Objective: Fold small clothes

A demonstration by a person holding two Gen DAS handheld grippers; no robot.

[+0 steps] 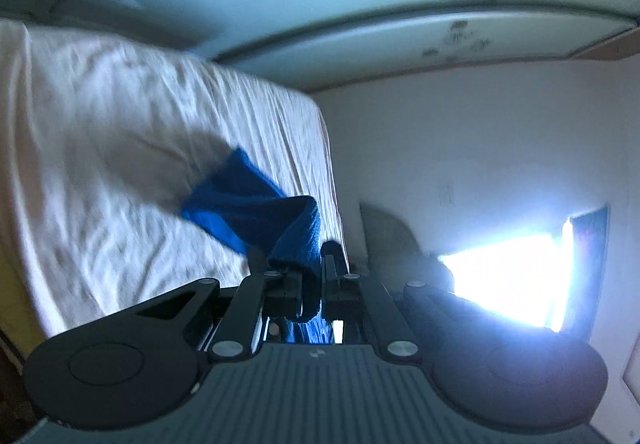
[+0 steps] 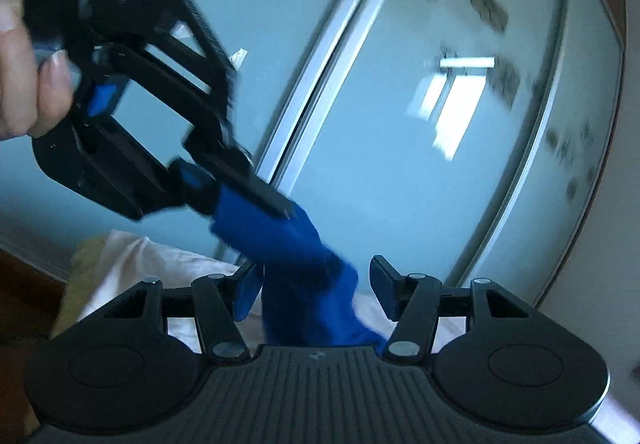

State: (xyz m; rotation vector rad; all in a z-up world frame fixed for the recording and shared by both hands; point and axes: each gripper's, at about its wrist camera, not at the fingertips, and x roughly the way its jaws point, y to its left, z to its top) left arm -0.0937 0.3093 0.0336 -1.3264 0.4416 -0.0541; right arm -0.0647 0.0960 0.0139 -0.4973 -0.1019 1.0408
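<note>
Above the bed (image 1: 120, 116), covered with a wrinkled white sheet, the left gripper (image 1: 296, 264) pinches one end of a small blue cloth (image 1: 256, 212) between its pressed-together fingers. The cloth hangs in the air, away from the sheet. In the right wrist view the same cloth (image 2: 304, 268) hangs down between the fingers of the right gripper (image 2: 316, 292), which stand spread and do not hold it. I judge that the folding is only at its beginning: the cloth is lifted, no clean fold is visible, and laying flat and folding remain.
</note>
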